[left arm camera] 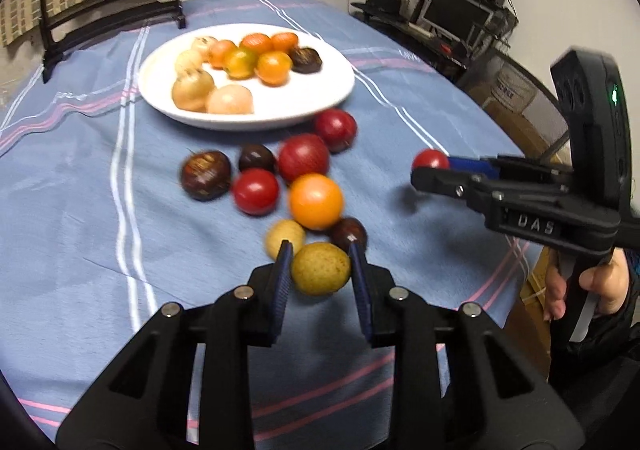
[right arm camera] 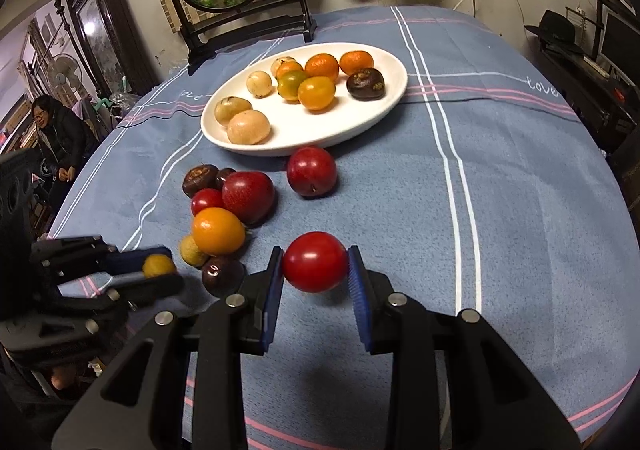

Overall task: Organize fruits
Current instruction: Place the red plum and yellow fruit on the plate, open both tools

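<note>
The left claw (left arm camera: 320, 250) is closed on a small yellow-green fruit (left arm camera: 321, 268). Its two blue pads (left arm camera: 280, 282) press on the fruit's sides. The fruit sits just above the blue striped cloth (left arm camera: 100, 210) on the surface, close to the loose pile of fruit.

The right claw (right arm camera: 315, 255) is closed on a small red fruit (right arm camera: 315, 262). A blue pad touches each side of it, and the fruit casts a shadow on the cloth under it.

A white plate (right arm camera: 360, 122) sits farther back on the surface. It holds orange, pale yellow and dark brown fruits. In front of the plate lies the loose pile: a big red fruit (right arm camera: 248, 196), another red fruit (right arm camera: 312, 171) by the plate's rim, an orange fruit (right arm camera: 218, 230), a small red one (right arm camera: 207, 201) and some dark brown ones (right arm camera: 222, 274). They lie close together, many of them touching.

A person's hand (left arm camera: 600, 286) holds the handle of the right claw.
</note>
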Demonstrator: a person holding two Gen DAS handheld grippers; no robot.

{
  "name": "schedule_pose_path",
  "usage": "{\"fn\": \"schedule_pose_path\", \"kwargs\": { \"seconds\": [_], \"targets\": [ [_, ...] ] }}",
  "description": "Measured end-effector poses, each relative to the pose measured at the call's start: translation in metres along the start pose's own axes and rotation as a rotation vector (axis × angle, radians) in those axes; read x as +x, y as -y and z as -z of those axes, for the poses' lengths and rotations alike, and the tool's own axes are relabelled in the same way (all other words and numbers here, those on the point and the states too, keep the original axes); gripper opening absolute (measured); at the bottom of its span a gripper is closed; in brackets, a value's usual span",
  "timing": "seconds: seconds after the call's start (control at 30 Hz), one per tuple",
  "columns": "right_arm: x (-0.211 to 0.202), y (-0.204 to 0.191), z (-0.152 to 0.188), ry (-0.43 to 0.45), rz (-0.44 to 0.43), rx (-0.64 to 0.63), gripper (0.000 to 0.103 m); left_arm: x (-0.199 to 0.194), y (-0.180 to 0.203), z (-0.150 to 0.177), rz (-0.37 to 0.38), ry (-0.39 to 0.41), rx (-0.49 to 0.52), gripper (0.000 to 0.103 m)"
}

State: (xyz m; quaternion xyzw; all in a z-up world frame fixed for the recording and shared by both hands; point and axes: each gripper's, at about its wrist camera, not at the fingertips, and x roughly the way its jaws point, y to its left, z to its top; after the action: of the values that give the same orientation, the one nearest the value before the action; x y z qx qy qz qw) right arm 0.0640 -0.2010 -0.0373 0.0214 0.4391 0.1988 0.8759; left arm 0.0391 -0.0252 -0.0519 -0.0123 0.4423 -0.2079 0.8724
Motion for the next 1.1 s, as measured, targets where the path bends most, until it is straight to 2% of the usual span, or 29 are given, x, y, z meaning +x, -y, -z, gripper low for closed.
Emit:
{"fn": "schedule_pose_path", "kwargs": {
  "seconds": [0.27,0.37,0.53,0.67,0.77,0.87,1.0,1.1],
  "targets": [
    [0.008,-0.006,-0.011,-0.012,-0.01,-0.011,0.032,-0.014,-0.028,-0.024,-0.061,0.056,-0.025,0.029],
    [0.013,-0.005,-0.022,-0.019,-0.015,-0.017,0.032,-0.018,-0.036,-0.044,-0.093,0.092,-0.012,0.029],
    [0.018,-0.007,-0.061,0.011,-0.002,-0.064,0.032,-0.009,-0.065,-0.099,-0.131,0.111,-0.027,0.029],
    [0.035,-0.009,-0.104,0.032,0.003,-0.1,0.032,0.017,-0.091,-0.146,-0.138,0.094,-0.069,0.029],
    [0.059,-0.014,-0.136,0.074,0.036,-0.141,0.032,0.043,-0.105,-0.168,-0.154,0.068,-0.086,0.029],
    [0.089,-0.014,-0.159,0.074,0.083,-0.171,0.032,0.067,-0.115,-0.18,-0.153,0.032,-0.117,0.029],
    [0.117,-0.001,-0.174,0.026,0.072,-0.132,0.032,0.081,-0.121,-0.181,-0.146,0.008,-0.122,0.03],
    [0.123,0.004,-0.178,0.02,0.071,-0.121,0.032,0.088,-0.126,-0.184,-0.149,-0.001,-0.126,0.03]
  ]
}}
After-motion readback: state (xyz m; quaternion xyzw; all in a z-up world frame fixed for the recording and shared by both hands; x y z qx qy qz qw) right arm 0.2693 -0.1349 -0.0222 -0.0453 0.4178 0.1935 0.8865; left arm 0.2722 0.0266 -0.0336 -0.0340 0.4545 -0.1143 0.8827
